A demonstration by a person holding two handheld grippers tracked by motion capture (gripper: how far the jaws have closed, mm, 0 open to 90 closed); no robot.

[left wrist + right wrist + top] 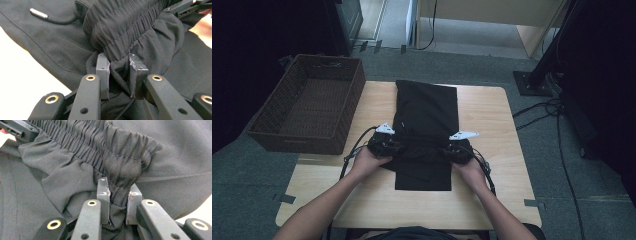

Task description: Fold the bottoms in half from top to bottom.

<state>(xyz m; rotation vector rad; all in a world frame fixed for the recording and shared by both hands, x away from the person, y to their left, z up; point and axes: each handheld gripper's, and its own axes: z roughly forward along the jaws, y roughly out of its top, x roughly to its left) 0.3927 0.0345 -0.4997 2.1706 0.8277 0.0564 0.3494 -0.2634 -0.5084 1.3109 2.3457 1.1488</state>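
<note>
Left gripper [119,75] and right gripper [118,203] each pinch the black trousers [427,112]; the left gripper view shows a drawstring tip [38,13].

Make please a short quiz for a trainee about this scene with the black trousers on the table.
1. True or false: both hand-held grippers pinch the elastic waistband of the black trousers.
2. Where does the wicker basket stand? A) at the table's left edge B) on the trousers C) on the floor at right
3. What metal-tipped thing lies on the fabric in the left gripper view?

Key: 1 true: left hand-held gripper and right hand-held gripper both clamp it. 2 A. 3 the drawstring.
</note>
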